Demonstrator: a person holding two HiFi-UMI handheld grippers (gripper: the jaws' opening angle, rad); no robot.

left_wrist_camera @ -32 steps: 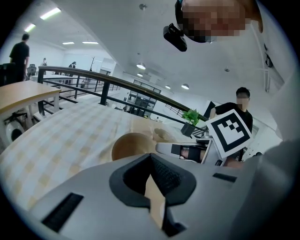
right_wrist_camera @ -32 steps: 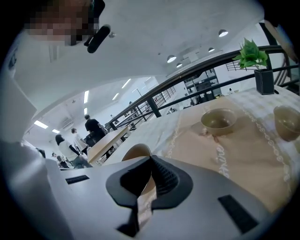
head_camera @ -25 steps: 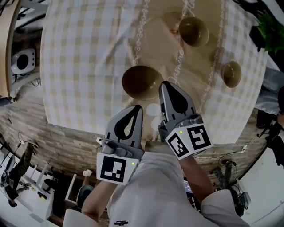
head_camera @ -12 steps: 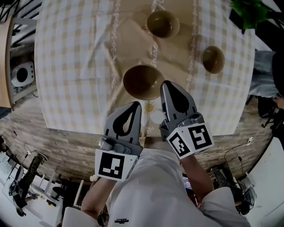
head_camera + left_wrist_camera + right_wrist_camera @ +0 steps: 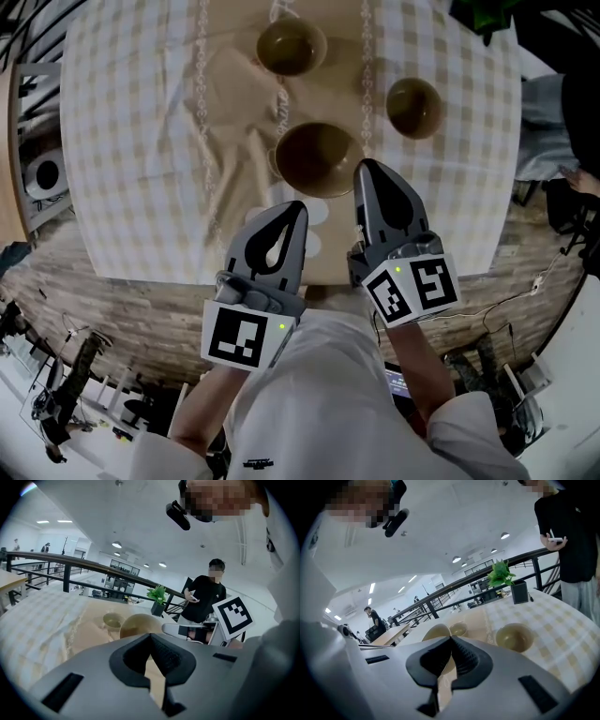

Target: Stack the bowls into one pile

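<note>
Left gripper, jaws pressed together on nothing, points forward from below and to the left of the large bowl, short of its near rim, as you stand at the near edge of the checked cloth. The large bowl sits mouth up on the tan runner down the middle of that cloth. It is the nearest of three bowls, and none is stacked yet.

Right gripper, likewise closed and empty, points the same way, its tip just beside the large bowl's near-right rim. From the head view it looks clear of the rim, though a light touch cannot be ruled out. It is the nearer of your two tools to that bowl.

Beyond the large bowl and slightly left stands the far bowl. To the right of the large bowl and a little beyond it, well apart, stands the small bowl, on your right gripper's side. All three are round, so no approach axis is favoured, and each rim lies open from above.

Your forearms are drawn in against your body, marker cubes turned up, jaws aimed out over the table edge. By the look of it, the coming move turns on spreading one pair of jaws before reaching a rim, and your right hand is better placed for the large bowl or the small one.
</note>
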